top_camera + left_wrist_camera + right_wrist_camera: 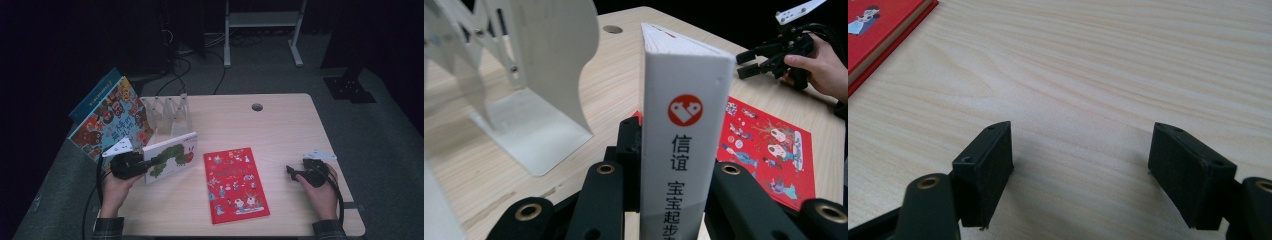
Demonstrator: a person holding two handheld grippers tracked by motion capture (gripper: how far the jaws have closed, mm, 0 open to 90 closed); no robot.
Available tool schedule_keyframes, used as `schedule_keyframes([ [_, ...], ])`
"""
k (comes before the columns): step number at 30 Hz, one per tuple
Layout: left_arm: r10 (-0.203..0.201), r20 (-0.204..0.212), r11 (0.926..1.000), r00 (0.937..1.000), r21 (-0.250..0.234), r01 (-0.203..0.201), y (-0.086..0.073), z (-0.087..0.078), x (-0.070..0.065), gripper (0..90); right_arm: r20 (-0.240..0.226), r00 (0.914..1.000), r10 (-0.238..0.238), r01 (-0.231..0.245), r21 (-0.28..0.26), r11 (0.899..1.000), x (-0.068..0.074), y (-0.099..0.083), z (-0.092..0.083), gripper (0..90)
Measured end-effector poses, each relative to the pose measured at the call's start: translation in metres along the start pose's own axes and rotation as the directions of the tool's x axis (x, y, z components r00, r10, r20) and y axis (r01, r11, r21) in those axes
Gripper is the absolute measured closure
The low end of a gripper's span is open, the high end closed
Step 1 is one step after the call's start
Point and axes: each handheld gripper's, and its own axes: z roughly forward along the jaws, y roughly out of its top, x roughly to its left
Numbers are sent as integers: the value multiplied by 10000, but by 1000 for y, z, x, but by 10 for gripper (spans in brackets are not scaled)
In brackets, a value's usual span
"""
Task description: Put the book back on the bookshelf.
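Left gripper (150, 165): black body, grey three-cornered plate on top, black cable trailing back past the wrist. Its jaws are matte black links with brass-coloured ringed pivots (four rings counted in the left gripper view).

Right gripper (291, 172): same black build, pale plate on top, a black cable looping round the hand. Jaw tips are blocky black pads with small screw holes in the upper faces; one brass ring at the left link.

Sleeves: dark plaid cuffs at both wrists.
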Motion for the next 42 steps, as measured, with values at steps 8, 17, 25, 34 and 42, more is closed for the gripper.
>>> schedule_keyframes([
  [8, -335, -610, 9993, 9976, -188, 324, -5, -16, 12, 751, 1, 10000, 4, -4, 1, 10000, 0, 0, 0, 244],
  [17, -483, -1426, 9982, 9886, -417, 427, -5, -15, 26, 752, 5, 10000, 2, -2, 1, 10000, 0, 0, 0, 244],
  [25, -520, -2116, 9969, 9760, -686, 383, 7, 2, 37, 751, 4, 10000, 6, -6, 2, 10000, 0, 0, 0, 244],
  [34, -557, -2526, 9954, 9660, -894, 341, 18, 31, 45, 752, 5, 10000, 14, -14, 3, 10000, 0, 0, 0, 244],
  [42, -390, -2902, 9970, 9562, -752, 179, 26, 55, 53, 751, 11, 10000, 19, -19, 5, 10000, 0, 0, 0, 244],
])
